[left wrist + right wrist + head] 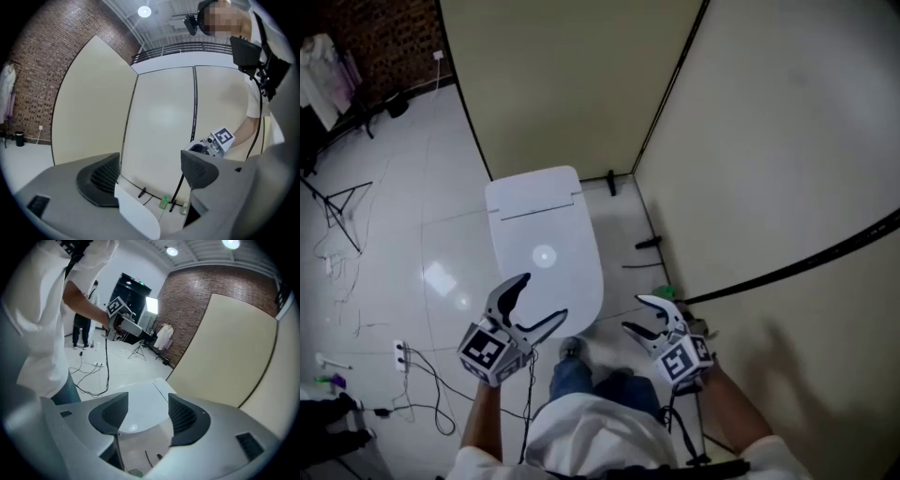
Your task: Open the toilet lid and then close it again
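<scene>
The toilet [534, 192] is sitting in a corner of beige panels [572, 84], with its lid [548, 258] lying flat down. A person is standing at the toilet's front end, holding out both tongs. The left gripper [542, 298] is hovering over the lid's front left edge, jaws spread and pinching nothing. The right gripper [636, 314] is hanging just off the toilet's front right side, jaws also spread and empty. A green bottle [664, 292] is standing on the floor right of the toilet.
</scene>
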